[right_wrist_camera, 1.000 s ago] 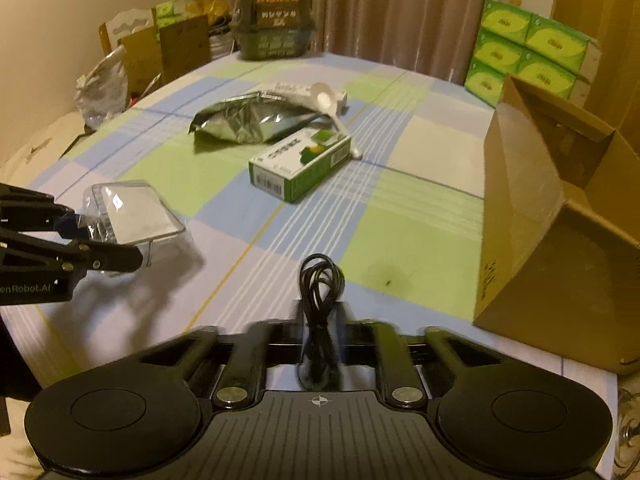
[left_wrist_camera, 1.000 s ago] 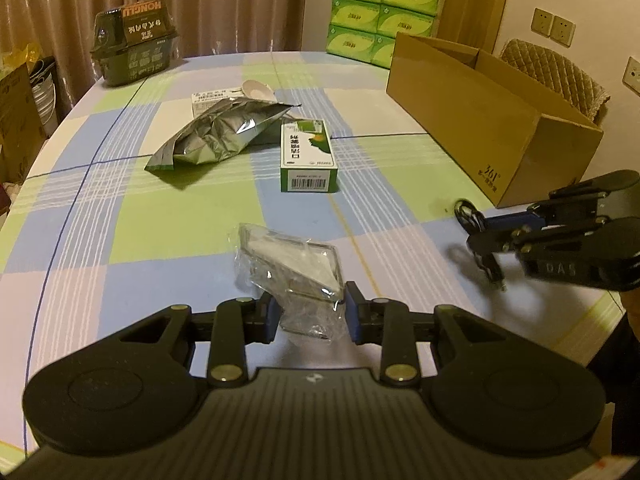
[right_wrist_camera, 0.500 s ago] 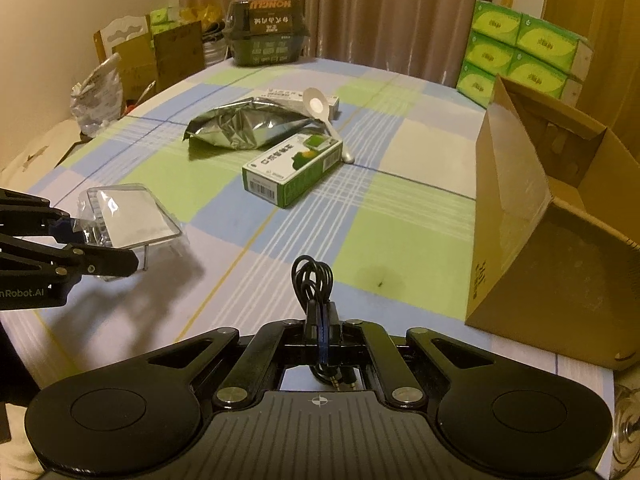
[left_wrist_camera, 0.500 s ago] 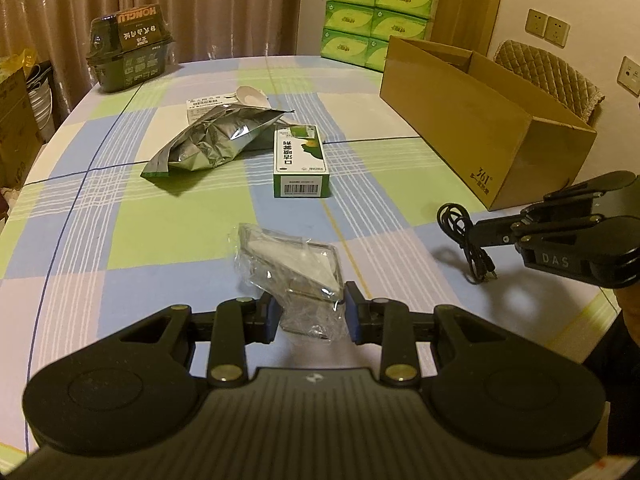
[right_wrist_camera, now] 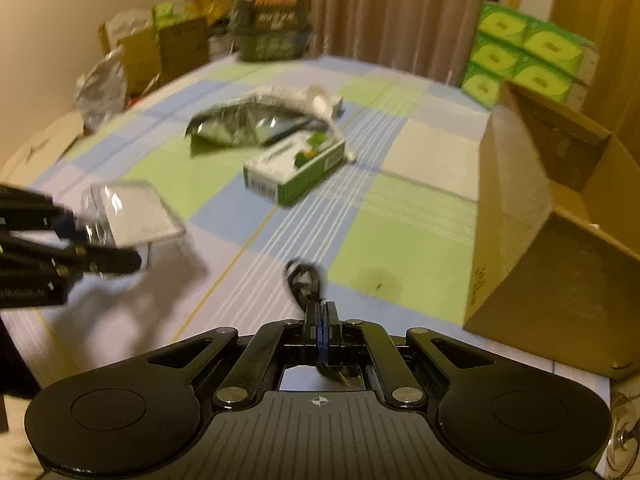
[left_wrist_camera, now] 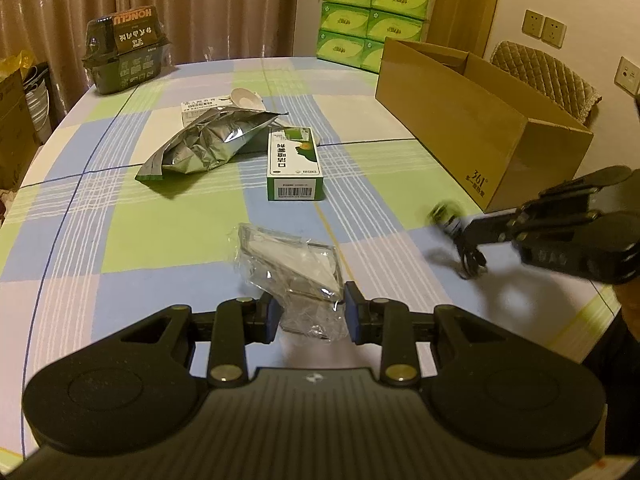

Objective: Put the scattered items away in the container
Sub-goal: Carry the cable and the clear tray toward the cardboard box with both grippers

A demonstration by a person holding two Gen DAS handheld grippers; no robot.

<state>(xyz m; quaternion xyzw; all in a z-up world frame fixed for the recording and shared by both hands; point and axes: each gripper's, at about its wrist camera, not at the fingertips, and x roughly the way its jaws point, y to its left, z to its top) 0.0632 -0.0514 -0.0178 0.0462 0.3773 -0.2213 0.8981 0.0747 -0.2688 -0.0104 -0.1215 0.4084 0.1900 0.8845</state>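
My left gripper (left_wrist_camera: 308,314) is shut on a clear plastic packet (left_wrist_camera: 292,264) and holds it just above the table; the packet also shows in the right wrist view (right_wrist_camera: 132,216). My right gripper (right_wrist_camera: 320,320) is shut on a coiled black cable (right_wrist_camera: 302,278) and holds it above the tablecloth; it shows blurred in the left wrist view (left_wrist_camera: 464,236). The open cardboard box (left_wrist_camera: 476,120) stands at the right, close to the right gripper, and shows in the right wrist view (right_wrist_camera: 552,232).
A silver foil bag (left_wrist_camera: 204,148), a green-and-white carton (left_wrist_camera: 294,164), a white box (left_wrist_camera: 204,106) and a white spoon (left_wrist_camera: 246,98) lie mid-table. A dark green pack (left_wrist_camera: 124,50) stands at the far left. Stacked green tissue packs (left_wrist_camera: 372,20) are behind the box.
My right gripper closed on the cable and lifted it off the table, moving up and toward the box. My left gripper rose slightly with the packet.
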